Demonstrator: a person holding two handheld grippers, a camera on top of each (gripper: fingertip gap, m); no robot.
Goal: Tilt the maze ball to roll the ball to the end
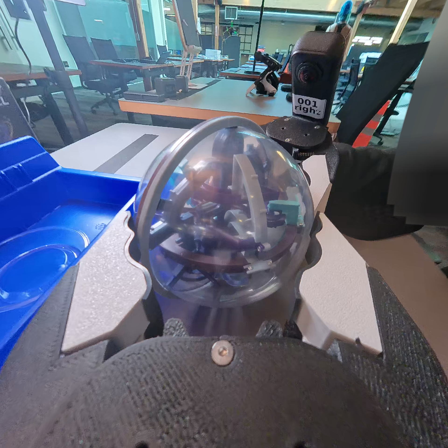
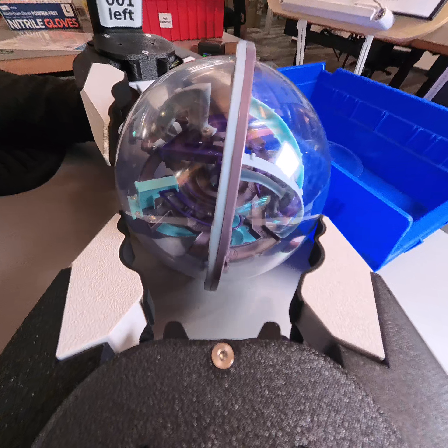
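The maze ball (image 1: 223,218) is a clear sphere with a grey rim band and purple, grey and teal tracks inside. My left gripper (image 1: 223,244) is shut on it, with the white fingers (image 1: 106,266) pressed on both its sides. In the right wrist view the maze ball (image 2: 218,164) sits between my right gripper's (image 2: 220,237) fingers (image 2: 101,278), which are also shut on it from the opposite side. The rim band stands near upright. The other gripper's camera mount shows behind the ball in the left wrist view (image 1: 310,80) and in the right wrist view (image 2: 131,48). I cannot pick out the small ball inside.
A blue plastic bin (image 1: 48,206) stands close beside the ball on the white table (image 1: 116,145); it also shows in the right wrist view (image 2: 378,157). A glove box (image 2: 38,17) and a red bin (image 2: 184,19) stand behind. Desks and office chairs (image 1: 101,65) fill the background.
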